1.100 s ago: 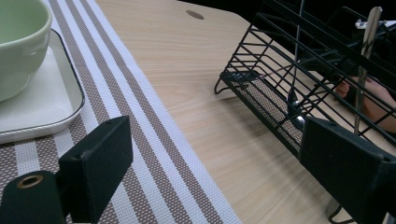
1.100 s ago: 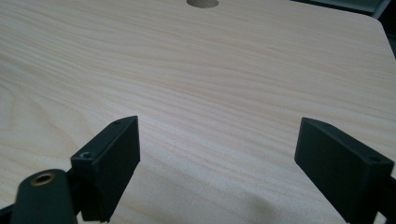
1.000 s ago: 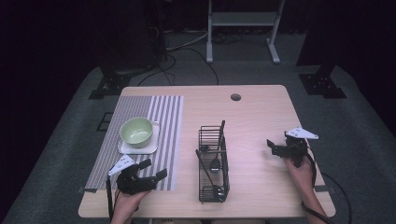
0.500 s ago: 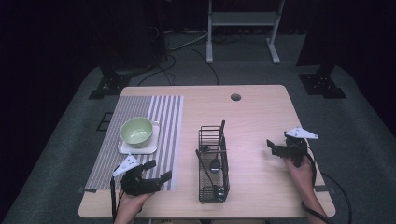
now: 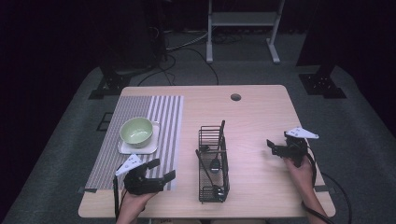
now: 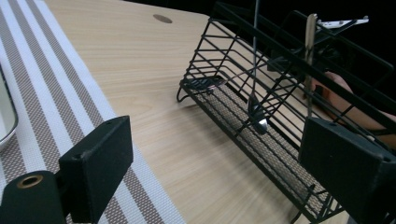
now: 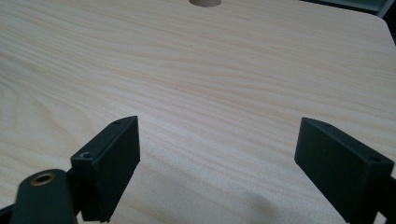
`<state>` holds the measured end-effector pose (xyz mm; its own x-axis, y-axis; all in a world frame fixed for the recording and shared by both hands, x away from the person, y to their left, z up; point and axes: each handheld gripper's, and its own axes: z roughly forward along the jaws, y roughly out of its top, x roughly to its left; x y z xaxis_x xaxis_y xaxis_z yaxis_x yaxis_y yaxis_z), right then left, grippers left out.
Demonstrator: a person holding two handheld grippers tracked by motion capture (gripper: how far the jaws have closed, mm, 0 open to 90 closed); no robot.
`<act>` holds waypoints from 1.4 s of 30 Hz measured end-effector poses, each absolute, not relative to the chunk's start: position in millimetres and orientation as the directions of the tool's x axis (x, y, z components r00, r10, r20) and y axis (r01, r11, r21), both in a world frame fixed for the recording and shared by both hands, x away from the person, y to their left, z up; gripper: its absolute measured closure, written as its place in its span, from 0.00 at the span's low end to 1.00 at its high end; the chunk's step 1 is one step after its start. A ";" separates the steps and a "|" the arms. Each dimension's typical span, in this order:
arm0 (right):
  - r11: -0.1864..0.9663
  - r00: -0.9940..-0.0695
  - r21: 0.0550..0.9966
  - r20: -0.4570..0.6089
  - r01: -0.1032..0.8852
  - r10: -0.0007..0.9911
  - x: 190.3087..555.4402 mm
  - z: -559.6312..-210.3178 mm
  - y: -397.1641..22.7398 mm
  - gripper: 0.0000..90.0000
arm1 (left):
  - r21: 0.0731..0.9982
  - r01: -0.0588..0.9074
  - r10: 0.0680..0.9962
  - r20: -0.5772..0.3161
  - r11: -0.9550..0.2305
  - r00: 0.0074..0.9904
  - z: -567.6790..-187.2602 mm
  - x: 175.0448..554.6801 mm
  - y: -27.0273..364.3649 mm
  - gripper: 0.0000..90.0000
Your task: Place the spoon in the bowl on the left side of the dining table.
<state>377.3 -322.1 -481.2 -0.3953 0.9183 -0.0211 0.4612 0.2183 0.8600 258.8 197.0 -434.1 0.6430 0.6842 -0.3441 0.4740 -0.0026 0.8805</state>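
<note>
Wooden table (image 5: 261,116) bears wire basket (image 5: 213,163) lengthwise front-to-back; left gripper (image 5: 161,170) spread beside it.

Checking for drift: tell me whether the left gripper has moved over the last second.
Yes. The left gripper has edged right along the striped mat, toward the wire basket.

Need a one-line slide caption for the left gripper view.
Open left gripper over the striped placemat edge, facing a black wire caddy holding utensils.
</note>
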 end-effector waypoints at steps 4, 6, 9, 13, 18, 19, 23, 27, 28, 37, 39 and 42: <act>0.213 -0.389 0.861 -0.020 0.461 0.921 377.0 -481.2 -322.2 0.15 | 0.878 0.478 0.663 -0.356 -0.003 0.658 -431.0 257.8 192.0 0.10; 0.215 -0.386 0.861 -0.023 0.462 0.922 376.9 -481.2 -321.9 0.15 | 0.877 0.481 0.659 -0.359 -0.005 0.661 -430.7 257.8 190.8 0.10; 0.216 -0.383 0.860 -0.026 0.462 0.923 376.7 -481.2 -321.3 0.15 | 0.874 0.485 0.651 -0.355 -0.022 0.671 -429.0 257.8 187.9 0.10; 0.216 -0.386 0.860 -0.025 0.461 0.922 376.8 -481.2 -321.8 0.15 | 0.876 0.483 0.639 -0.360 -0.021 0.680 -424.0 258.9 185.8 0.10; 0.212 -0.388 0.861 -0.019 0.462 0.921 377.0 -481.2 -322.3 0.15 | 0.878 0.479 0.630 -0.361 -0.020 0.688 -419.6 260.6 180.4 0.10; 0.212 -0.389 0.861 -0.019 0.461 0.921 377.0 -481.2 -322.3 0.15 | 0.878 0.478 0.627 -0.358 -0.026 0.691 -418.8 260.7 178.7 0.10; 0.212 -0.392 0.862 -0.017 0.461 0.920 377.0 -481.1 -322.6 0.15 | 0.880 0.474 0.618 -0.353 -0.035 0.703 -416.2 260.8 172.6 0.10; 0.208 -0.393 0.863 -0.011 0.461 0.919 377.1 -481.2 -323.0 0.15 | 0.885 0.464 0.604 -0.346 -0.045 0.718 -411.6 262.5 164.8 0.10; 0.208 -0.393 0.863 -0.011 0.461 0.920 377.1 -481.1 -323.0 0.15 | 0.886 0.462 0.601 -0.346 -0.044 0.721 -410.4 262.9 162.9 0.10; 0.208 -0.394 0.863 -0.011 0.461 0.919 377.1 -481.1 -323.1 0.15 | 0.896 0.442 0.585 -0.333 -0.049 0.739 -398.7 265.9 154.7 0.10; 0.207 -0.395 0.863 -0.010 0.461 0.919 377.1 -481.1 -323.2 0.15 | 0.897 0.440 0.581 -0.332 -0.051 0.743 -396.8 266.8 152.4 0.10; 0.208 -0.395 0.863 -0.010 0.461 0.919 377.1 -481.1 -323.1 0.15 | 0.899 0.432 0.572 -0.321 -0.065 0.755 -394.3 268.1 145.9 0.13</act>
<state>377.1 -323.1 -481.1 -0.3953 0.9185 -0.0103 0.4608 0.2079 0.8628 268.1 145.9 -394.3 0.7546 0.5723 -0.3210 0.4322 -0.0655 0.8994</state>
